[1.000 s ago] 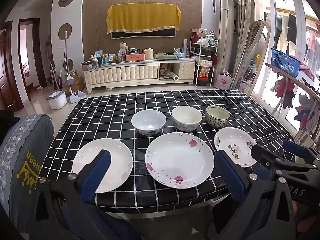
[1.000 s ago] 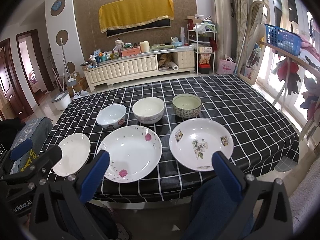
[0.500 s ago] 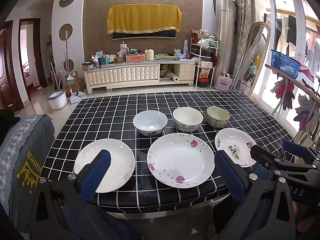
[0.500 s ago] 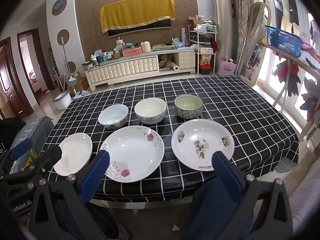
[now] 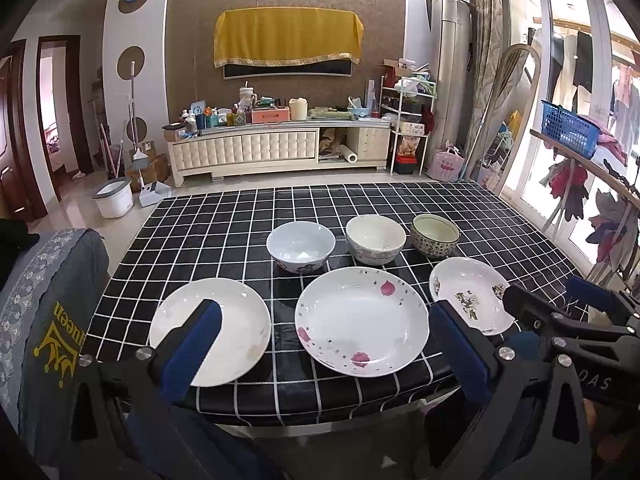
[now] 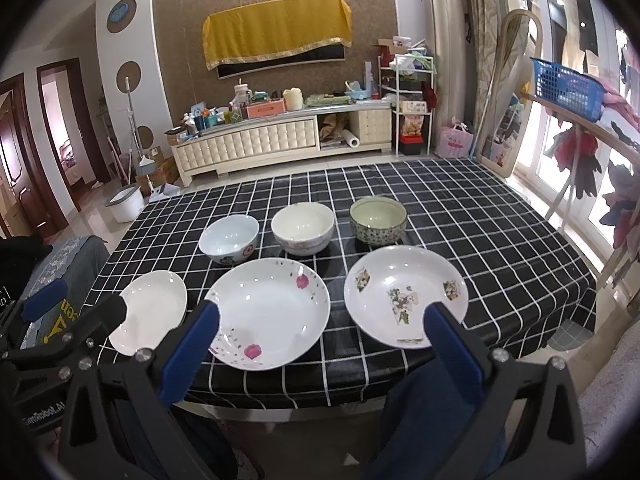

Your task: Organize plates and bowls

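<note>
A family living room: a cream tufted low cabinet (image 5: 276,152) cluttered with bottles and boxes stands at 12 o'clock beneath a yellow fringed cloth (image 5: 287,38) draped over a wall-mounted screen. At 3 o'clock, laundry hangs by glass balcony doors (image 5: 560,92); a black-and-white checked tablecloth (image 5: 460,208) covers the foreground table.

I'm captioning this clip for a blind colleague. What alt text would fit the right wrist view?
An open, empty right hand-held gripper with blue pads hovers at the near edge of a black-and-white checked table. Three white ceramic plates form the front row, three ceramic bowls sit behind. The left hand-held gripper shows at lower left.
</note>
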The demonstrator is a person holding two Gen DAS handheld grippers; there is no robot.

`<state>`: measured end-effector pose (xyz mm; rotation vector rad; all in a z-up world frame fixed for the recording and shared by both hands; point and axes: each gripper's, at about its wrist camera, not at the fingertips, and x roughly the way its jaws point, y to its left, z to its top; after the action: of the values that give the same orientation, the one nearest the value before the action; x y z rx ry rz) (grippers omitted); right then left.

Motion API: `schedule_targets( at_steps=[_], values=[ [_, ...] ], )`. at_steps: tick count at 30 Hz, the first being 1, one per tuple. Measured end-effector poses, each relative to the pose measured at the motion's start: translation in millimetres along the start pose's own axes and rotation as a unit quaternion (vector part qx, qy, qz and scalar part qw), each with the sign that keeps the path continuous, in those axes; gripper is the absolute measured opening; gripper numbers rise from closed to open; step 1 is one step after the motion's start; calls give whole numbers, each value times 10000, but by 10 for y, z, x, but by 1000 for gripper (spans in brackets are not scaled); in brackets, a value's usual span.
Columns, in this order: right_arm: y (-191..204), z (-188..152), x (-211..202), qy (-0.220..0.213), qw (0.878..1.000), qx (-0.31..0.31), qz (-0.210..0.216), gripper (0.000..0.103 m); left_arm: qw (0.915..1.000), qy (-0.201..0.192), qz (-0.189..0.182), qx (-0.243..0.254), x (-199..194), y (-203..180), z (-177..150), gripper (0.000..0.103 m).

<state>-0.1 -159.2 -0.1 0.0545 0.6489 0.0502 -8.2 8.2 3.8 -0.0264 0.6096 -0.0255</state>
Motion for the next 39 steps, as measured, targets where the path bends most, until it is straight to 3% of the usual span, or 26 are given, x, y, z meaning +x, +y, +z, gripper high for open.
schedule_targets(
  at_steps=[7, 18, 22, 28, 33, 39],
  values=[
    [220, 218, 70, -307, 9992, -226, 121, 103, 9993, -145, 313, 152, 2, 208, 201, 103],
    [761, 567, 407, -325, 9970, -423, 568, 103, 9972, -45, 749, -43, 222, 798, 375, 103],
    [977, 639, 672, 71, 9955, -432, 841, 103, 9960, 22, 896, -54, 330, 1006, 396, 103],
    [1223, 574, 942, 341, 9941, -526, 885, 103, 9944, 191, 967, -380, 520, 1332, 379, 103],
    [1316, 486, 1192, 731, 9899, -496, 1108, 103, 9903, 773, 1050, -475, 792, 1492, 242, 103],
    [1433, 400, 1410, 1036, 9855, -590, 1204, 100, 9873, 1164, 893, -605, 1002, 1628, 82, 103]
  ],
)
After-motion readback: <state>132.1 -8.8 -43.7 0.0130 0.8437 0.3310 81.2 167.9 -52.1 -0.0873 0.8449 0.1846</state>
